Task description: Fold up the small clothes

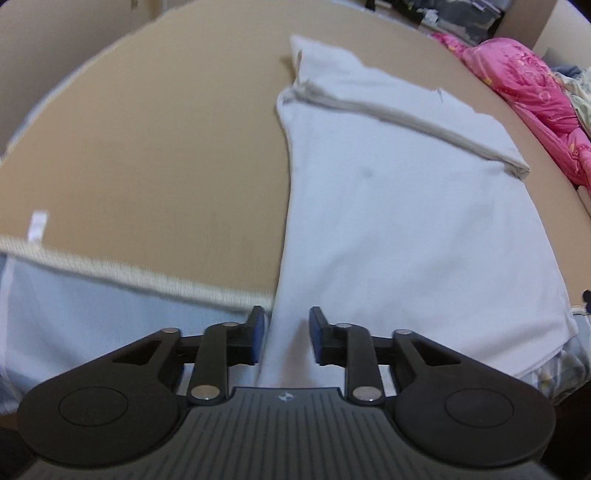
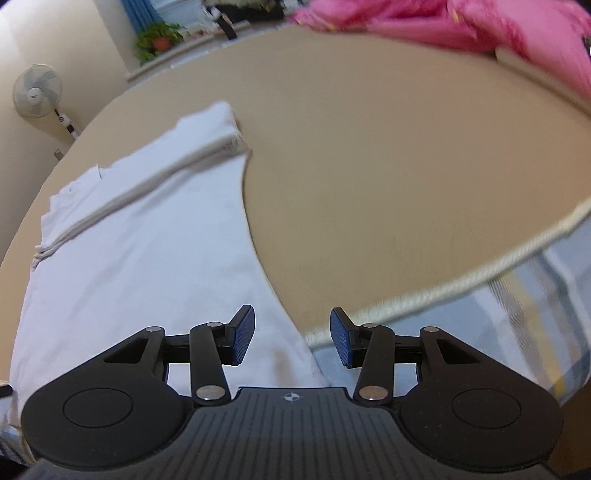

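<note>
A white garment (image 1: 388, 206) lies flat on a tan mat (image 1: 147, 155), with a folded band across its far end. My left gripper (image 1: 286, 334) is open, its jaws on either side of the garment's near left edge, which hangs over the mat's edge. In the right wrist view the same white garment (image 2: 147, 236) lies at the left on the tan mat (image 2: 388, 166). My right gripper (image 2: 291, 334) is open over the garment's near right corner, by the mat's corded edge. Neither gripper holds cloth.
A pink cloth pile (image 1: 528, 88) lies at the mat's far right, also along the top of the right wrist view (image 2: 443, 26). A corded mat edge (image 1: 110, 273) runs over pale blue bedding (image 1: 92, 321). A white fan (image 2: 37, 92) and a potted plant (image 2: 159, 38) stand beyond.
</note>
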